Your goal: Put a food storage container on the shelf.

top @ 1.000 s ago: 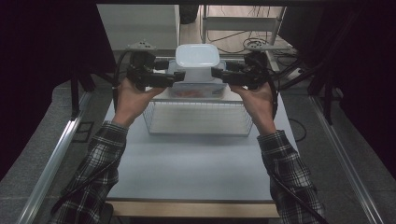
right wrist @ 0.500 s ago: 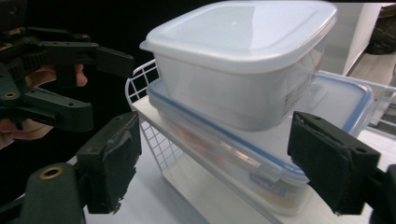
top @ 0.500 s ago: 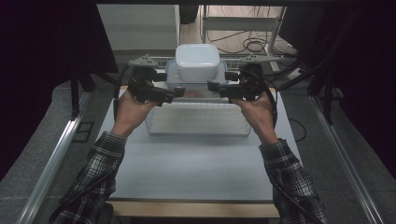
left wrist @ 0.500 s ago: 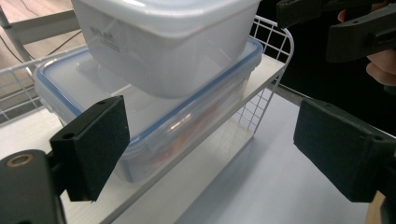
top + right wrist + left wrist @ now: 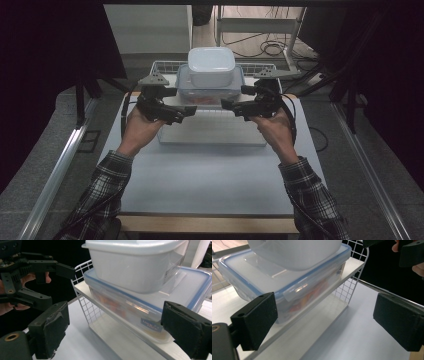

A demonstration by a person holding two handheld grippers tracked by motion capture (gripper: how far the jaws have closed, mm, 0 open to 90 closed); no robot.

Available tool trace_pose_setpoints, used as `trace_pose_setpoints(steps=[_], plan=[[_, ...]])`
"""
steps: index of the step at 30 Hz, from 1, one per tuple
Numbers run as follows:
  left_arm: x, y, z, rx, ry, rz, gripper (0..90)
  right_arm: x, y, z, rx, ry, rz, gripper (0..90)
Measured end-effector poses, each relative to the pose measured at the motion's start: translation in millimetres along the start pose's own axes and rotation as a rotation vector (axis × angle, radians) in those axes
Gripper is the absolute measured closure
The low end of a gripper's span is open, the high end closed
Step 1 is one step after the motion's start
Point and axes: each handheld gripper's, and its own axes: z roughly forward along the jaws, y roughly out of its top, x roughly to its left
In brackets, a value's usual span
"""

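A white lidded tub (image 5: pixel 211 65) sits stacked on a clear box with a blue-rimmed lid (image 5: pixel 209 91), which rests on top of a white wire rack (image 5: pixel 210 134). Orange contents show through the clear box (image 5: pixel 135 308). My left gripper (image 5: pixel 182 102) hangs just left of the box and my right gripper (image 5: pixel 234 98) just right of it, both pointing inward below the tub. Both have just been opening, with nothing between their jaws. In the left gripper view the open pads (image 5: pixel 255 320) frame the box (image 5: pixel 287 282) and tub (image 5: pixel 297 252). The right gripper (image 5: pixel 117 330) stands likewise before the tub (image 5: pixel 135 267).
The rack stands at the far middle of a white table (image 5: pixel 210 175). A wire side panel (image 5: pixel 85 300) closes the rack's end. Metal rails run along both sides of the table, and cables lie on the floor behind it.
Both grippers have sunk from the white tub's sides to beside the clear box, and their jaws have spread. The tub rests on the box, let go.
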Motion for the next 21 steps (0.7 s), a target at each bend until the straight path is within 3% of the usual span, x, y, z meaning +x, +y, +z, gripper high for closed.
trace_pose_setpoints(steps=[12,16,21], plan=[[-6.5,-20.2,0.0,0.026,-0.002,0.034,3.0,5.2,-17.1,-1.7,0.006,0.031,-0.006,3.3],[-7.5,-27.0,0.1,0.035,-0.032,0.045,2.3,6.3,-23.1,-2.7,0.01,0.04,-0.011,2.9],[-6.9,-34.5,0.9,0.051,-0.04,0.048,2.2,6.3,-31.5,-2.9,0.02,0.05,-0.009,2.7]])
